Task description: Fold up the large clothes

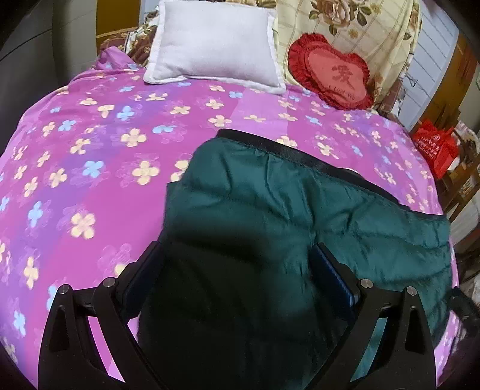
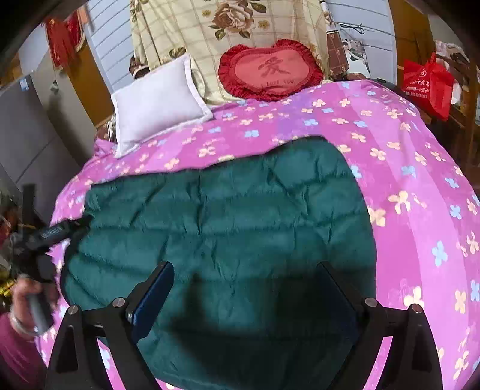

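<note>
A dark green quilted jacket (image 2: 228, 228) lies spread on a bed covered by a pink flowered sheet (image 1: 90, 150), near the foot end and well apart from the pillows. In the left wrist view the jacket (image 1: 300, 216) shows a black trimmed edge along its far side, and its near part is raised and bunched between the fingers of the left gripper (image 1: 237, 270). The two fingers stand wide apart on either side of that fold, the right one (image 1: 333, 270) touching the cloth; whether they actually pinch it I cannot tell. In the right wrist view the right gripper (image 2: 249, 288) hovers over the jacket's near part, its fingers spread wide with green fabric showing between them and nothing pinched. At the left edge of that view the left gripper (image 2: 60, 229) reaches the jacket's left edge, with the person's left hand (image 2: 30, 297) on its handle. At the head of the bed a white pillow (image 1: 216, 45) rests on the sheet, just beside a red heart cushion (image 1: 333, 72) that leans on a cream rose-print quilt (image 2: 234, 27). A red bag (image 2: 427, 85) sits off the bed's right side.
</note>
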